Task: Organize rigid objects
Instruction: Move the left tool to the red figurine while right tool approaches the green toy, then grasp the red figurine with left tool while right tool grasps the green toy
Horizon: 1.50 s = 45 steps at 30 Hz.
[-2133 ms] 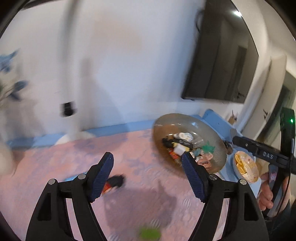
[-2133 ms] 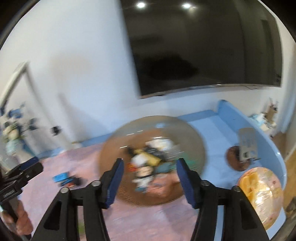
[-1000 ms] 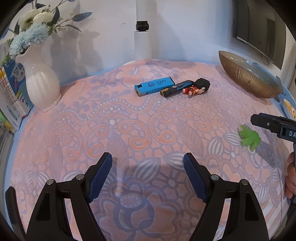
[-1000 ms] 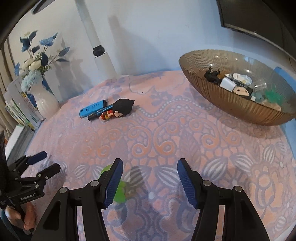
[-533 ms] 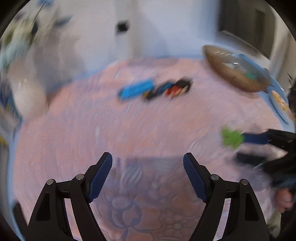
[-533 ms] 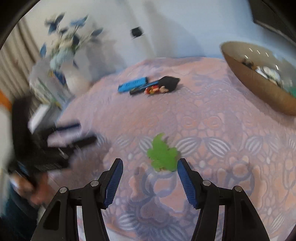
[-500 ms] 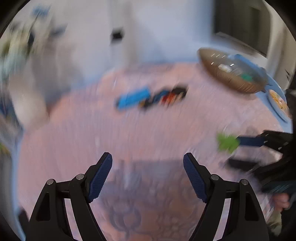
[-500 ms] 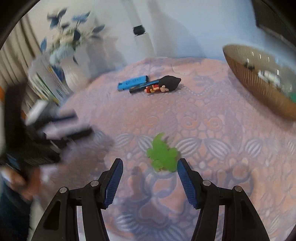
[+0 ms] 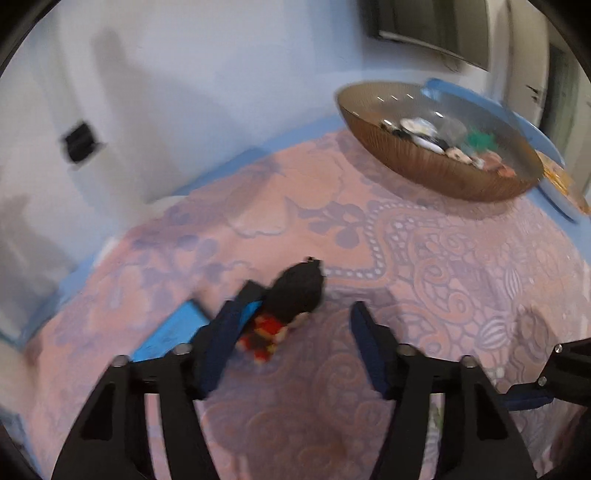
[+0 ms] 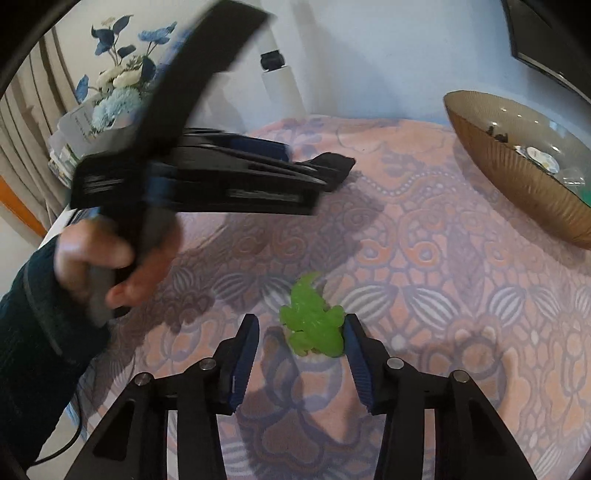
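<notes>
A pink and lilac patterned cloth (image 10: 424,266) covers the blue table (image 9: 295,134). At its far left corner stands a vase of blue and white flowers (image 10: 118,92), with stacked books (image 10: 61,155) just beside it (blurred). A white post with a black band (image 10: 277,74) rises against the wall, and a dark wall-mounted screen (image 9: 432,26) hangs at upper right

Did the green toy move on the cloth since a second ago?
Cannot tell. The green toy looks to lie on the same cloth pattern, well short of the bowl, but the camera moved. The right gripper is closing around it.
</notes>
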Tool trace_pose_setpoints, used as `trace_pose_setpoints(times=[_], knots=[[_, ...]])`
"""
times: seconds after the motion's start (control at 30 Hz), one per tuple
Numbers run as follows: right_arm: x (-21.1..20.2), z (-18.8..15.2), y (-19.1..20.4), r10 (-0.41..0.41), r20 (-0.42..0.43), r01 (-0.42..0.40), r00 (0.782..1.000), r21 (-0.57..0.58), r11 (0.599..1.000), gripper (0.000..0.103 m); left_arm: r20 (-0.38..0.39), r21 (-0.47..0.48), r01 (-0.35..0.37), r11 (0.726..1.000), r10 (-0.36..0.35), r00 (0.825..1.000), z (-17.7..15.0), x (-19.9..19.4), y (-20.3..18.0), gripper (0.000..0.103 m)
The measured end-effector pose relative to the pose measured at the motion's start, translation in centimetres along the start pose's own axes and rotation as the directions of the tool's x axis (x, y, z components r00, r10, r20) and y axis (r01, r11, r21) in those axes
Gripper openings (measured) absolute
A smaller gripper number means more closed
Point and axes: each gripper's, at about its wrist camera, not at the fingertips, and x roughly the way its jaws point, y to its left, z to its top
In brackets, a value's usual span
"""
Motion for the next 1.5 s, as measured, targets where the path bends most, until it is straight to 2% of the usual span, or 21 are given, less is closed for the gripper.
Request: trace_pose_setpoints(times=[0.1, 0.23, 0.27, 0.3, 0.33, 0.37, 0.5, 0.6, 0.7, 0.83, 0.9, 0.97, 1.07, 1.17, 1.2, 1.27, 1.3, 1.37, 1.43, 1.5], knots=[[0.0, 0.0, -0.1, 0.010, 0.002, -0.010, 1.000, 0.004, 1.000, 0.045, -0.019, -0.007, 0.034, 0.999, -0.034, 0.999, -0.2, 1.1, 0.5, 0.055], [0.2, 0.0, -0.1, 0.009, -0.001, -0.009, 1.000, 0.012, 1.000, 0.045, -0.015, -0.076, 0.084, 0.994, -0.085, 0.996, 0.1, 2.0, 1.8, 0.055], [0.2, 0.0, 0.0, 0.003, -0.004, -0.003, 1.000, 0.010, 1.000, 0.045, -0.012, -0.075, 0.081, 0.994, -0.082, 0.997, 0.2, 2.1, 1.7, 0.055], [0.3, 0.1, 0.1, -0.008, -0.005, 0.008, 1.000, 0.005, 1.000, 0.044, -0.012, -0.065, 0.068, 0.996, -0.069, 0.998, 0.4, 2.2, 1.4, 0.051], [0.3, 0.1, 0.3, -0.021, -0.004, 0.021, 1.000, 0.000, 1.000, 0.038, -0.011, -0.053, 0.056, 0.997, -0.057, 0.998, 0.4, 2.2, 1.1, 0.044], [0.4, 0.1, 0.4, -0.051, -0.003, 0.051, 0.999, -0.004, 0.999, 0.033, -0.008, -0.046, 0.048, 0.998, -0.049, 0.999, 0.5, 2.3, 0.8, 0.044], [0.2, 0.2, 1.1, -0.096, 0.014, 0.096, 0.995, -0.020, 0.995, 0.032, -0.004, -0.076, 0.019, 0.997, -0.020, 1.000, 0.0, 1.5, 0.4, 0.043], [-0.8, -0.1, 1.2, -0.071, 0.063, 0.073, 0.995, -0.026, 0.997, 0.032, 0.006, -0.142, 0.037, 0.989, -0.036, 0.999, -1.7, -0.4, 0.8, 0.043], [-2.4, -0.5, 0.9, -0.058, 0.137, 0.060, 0.989, -0.010, 0.998, 0.032, 0.015, -0.189, 0.016, 0.982, -0.013, 1.000, -4.3, -3.4, 0.8, 0.043], [-2.2, -0.4, 0.6, -0.069, 0.123, 0.068, 0.990, 0.011, 0.998, 0.032, -0.033, -0.296, -0.038, 0.954, 0.030, 0.999, -8.3, -6.3, 1.0, 0.043], [-2.0, -0.4, 0.6, -0.072, 0.108, 0.072, 0.992, 0.003, 0.997, 0.032, -0.061, -0.411, -0.046, 0.910, 0.023, 0.998, -10.5, -7.1, 1.7, 0.043], [-1.5, -0.3, 0.8, -0.082, 0.087, 0.083, 0.993, -0.006, 0.997, 0.032, -0.057, -0.467, -0.067, 0.882, 0.046, 0.997, -12.1, -7.8, 1.8, 0.043], [-0.7, -0.6, 0.8, -0.091, 0.041, 0.091, 0.995, -0.001, 0.996, 0.032, -0.042, -0.458, -0.142, 0.878, 0.138, 0.990, -13.2, -8.7, 0.6, 0.044], [0.0, -0.7, 0.4, -0.096, 0.007, 0.096, 0.995, 0.018, 0.995, 0.033, -0.048, -0.446, -0.173, 0.878, 0.170, 0.984, -14.0, -8.8, 0.2, 0.045], [-0.1, -0.8, 0.4, -0.092, 0.009, 0.091, 0.996, 0.023, 0.996, 0.035, -0.034, -0.448, -0.162, 0.879, 0.164, 0.986, -14.0, -9.1, 0.3, 0.050], [-0.1, -0.9, 0.1, -0.085, 0.009, 0.085, 0.996, 0.038, 0.996, 0.056, -0.015, -0.473, -0.129, 0.872, 0.138, 0.990, -14.2, -9.4, 1.0, 0.070], [-0.1, -0.9, 0.0, -0.082, 0.011, 0.082, 0.997, 0.045, 0.996, 0.056, -0.018, -0.496, -0.123, 0.860, 0.131, 0.991, -14.4, -9.4, 1.5, 0.082], [-0.2, -0.9, -0.1, -0.089, 0.015, 0.088, 0.996, 0.053, 0.995, 0.056, 0.004, -0.552, -0.100, 0.828, 0.123, 0.992, -14.9, -9.8, 2.6, 0.082], [-0.3, -1.0, 0.0, -0.098, 0.017, 0.097, 0.995, 0.050, 0.994, 0.056, 0.018, -0.583, -0.082, 0.808, 0.114, 0.993, -15.2, -9.9, 3.1, 0.081], [-0.2, -1.0, 0.3, -0.112, 0.015, 0.112, 0.994, 0.039, 0.993, 0.056, 0.033, -0.591, -0.047, 0.805, 0.082, 0.996, -15.3, -9.8, 3.3, 0.080]])
